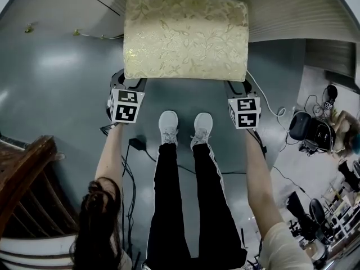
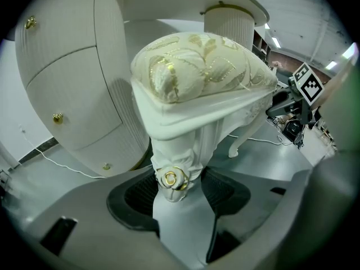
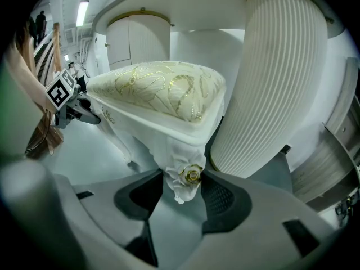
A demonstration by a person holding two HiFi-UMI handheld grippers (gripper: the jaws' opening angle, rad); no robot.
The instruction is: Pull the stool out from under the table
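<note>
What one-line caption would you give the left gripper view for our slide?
Left claw grips a rose-carved stool leg beneath the gold-patterned cushion, beside a white table.

The stool (image 1: 185, 35), upright on carved white legs under a cream-and-gold floral cushion, stands at 12 o'clock, just before the white table (image 3: 281, 83).

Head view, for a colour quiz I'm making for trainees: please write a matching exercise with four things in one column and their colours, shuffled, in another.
Things:
1. stool cushion
2. shoes
3. trousers
4. floor

Colours:
A. black
B. grey
C. cream with a gold leaf pattern
D. white

Pairs: 1-C, 2-D, 3-A, 4-B
</note>
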